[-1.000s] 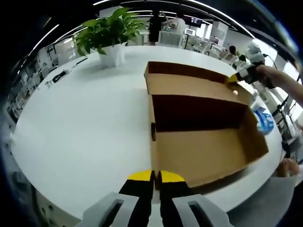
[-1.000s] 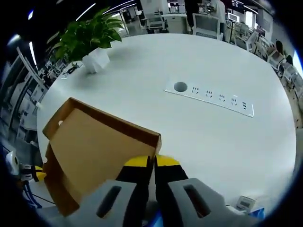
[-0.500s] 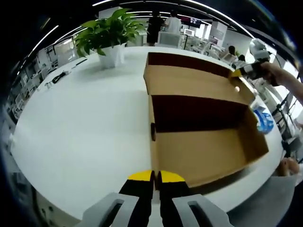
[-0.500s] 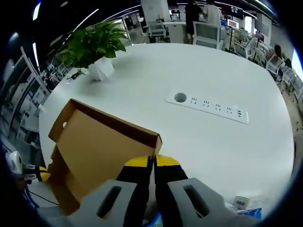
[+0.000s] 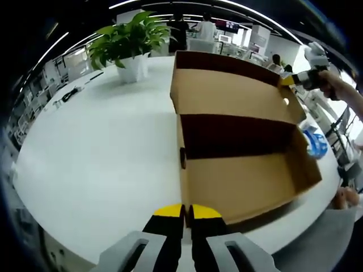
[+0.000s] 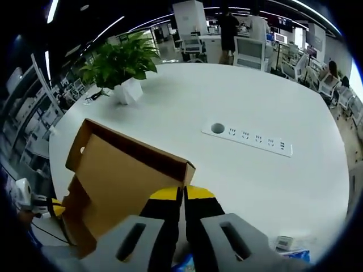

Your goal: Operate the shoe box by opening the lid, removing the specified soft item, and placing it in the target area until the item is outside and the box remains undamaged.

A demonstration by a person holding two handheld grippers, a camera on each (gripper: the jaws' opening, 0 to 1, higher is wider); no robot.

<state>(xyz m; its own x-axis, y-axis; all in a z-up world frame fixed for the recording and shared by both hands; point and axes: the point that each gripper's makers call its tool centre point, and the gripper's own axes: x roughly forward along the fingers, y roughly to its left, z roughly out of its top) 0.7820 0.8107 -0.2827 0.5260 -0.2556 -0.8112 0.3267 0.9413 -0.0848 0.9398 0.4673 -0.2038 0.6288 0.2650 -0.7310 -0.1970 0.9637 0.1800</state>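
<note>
Lid (image 6: 122,175) (raised) in right tool (image 6: 182,194)

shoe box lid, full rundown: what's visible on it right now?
The lid is plain brown cardboard, hinged along the back of the shoe box, a shallow tray with dark-shaded side walls and a small round hole near its right corner. It is swung open and held tilted up. The right gripper pinches its far right corner, fingers closed on the edge. The left gripper is by the box's near edge, not touching the lid.
</note>
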